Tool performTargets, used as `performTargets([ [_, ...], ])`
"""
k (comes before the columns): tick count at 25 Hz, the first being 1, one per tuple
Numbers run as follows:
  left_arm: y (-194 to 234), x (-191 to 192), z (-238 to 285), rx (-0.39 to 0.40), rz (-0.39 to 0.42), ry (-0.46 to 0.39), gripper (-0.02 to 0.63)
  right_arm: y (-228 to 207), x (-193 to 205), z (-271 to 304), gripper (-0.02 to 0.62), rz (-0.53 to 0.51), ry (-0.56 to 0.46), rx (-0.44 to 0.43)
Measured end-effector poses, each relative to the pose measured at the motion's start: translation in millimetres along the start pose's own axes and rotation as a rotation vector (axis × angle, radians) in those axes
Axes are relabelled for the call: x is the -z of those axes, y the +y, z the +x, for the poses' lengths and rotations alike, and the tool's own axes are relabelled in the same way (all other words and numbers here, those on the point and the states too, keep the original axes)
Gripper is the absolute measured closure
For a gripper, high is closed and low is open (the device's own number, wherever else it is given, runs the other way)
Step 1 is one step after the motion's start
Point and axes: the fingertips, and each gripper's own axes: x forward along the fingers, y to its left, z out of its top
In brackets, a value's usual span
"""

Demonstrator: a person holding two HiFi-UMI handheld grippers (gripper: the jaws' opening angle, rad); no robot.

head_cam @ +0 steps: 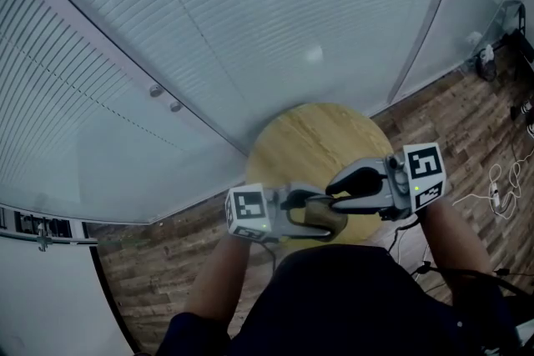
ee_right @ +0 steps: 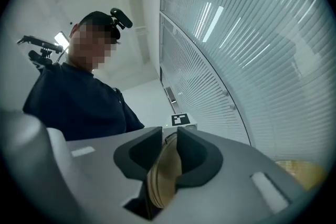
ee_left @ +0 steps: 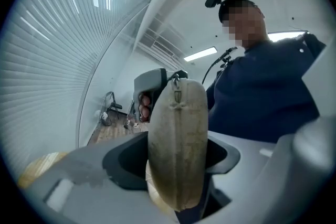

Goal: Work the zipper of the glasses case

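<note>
A tan fabric glasses case [head_cam: 321, 217] hangs in the air over the near edge of a round wooden table [head_cam: 317, 137], between my two grippers. My left gripper [ee_left: 176, 152] is shut on the case [ee_left: 178, 134], whose rounded end stands upright between the pads. A small zipper pull [ee_left: 177, 93] lies near its top end. My right gripper [ee_right: 169, 136] meets the case [ee_right: 164, 176] from the opposite side. Its jaws stand narrowly apart with the case's thin edge between them, not clamped. In the head view the right gripper [head_cam: 332, 189] faces the left gripper [head_cam: 310, 209].
A curved glass wall with blinds [head_cam: 250, 29] rises behind the table. Wood floor [head_cam: 450, 112] surrounds it, with cables [head_cam: 501, 188] at the right. The person's dark-clothed torso [head_cam: 350, 304] is close below the grippers.
</note>
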Motion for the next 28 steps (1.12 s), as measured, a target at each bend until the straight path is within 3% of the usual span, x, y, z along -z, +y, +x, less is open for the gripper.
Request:
performTargets([
  [2, -0.9, 5.2, 1.7, -0.002, 0.009, 0.037, 0.311, 0.2, 5.1, -0.1, 0.569, 0.017, 0.016, -0.010],
  [8, -1.3, 6.5, 7.0, 0.008, 0.015, 0.065, 0.311, 6.4, 0.7, -6.9, 0.580, 0.001, -0.035, -0.055],
  [14, -6.1, -26.8, 7.2, 0.086, -0.023, -0.133, 0.316, 19.3, -19.9, -19.2, 0.583, 0.002, -0.166, -0.145],
  [20, -17.4, -44.7, 12.3, 0.185, -0.046, -0.249, 0.321, 29.2, -34.2, -32.7, 0.584, -0.009, -0.266, -0.205],
  [28, -20.2, -60.8, 9.1, 0.240, -0.072, -0.347, 0.324, 43.8, -49.9, -48.2, 0.584, 0.018, -0.348, -0.276],
])
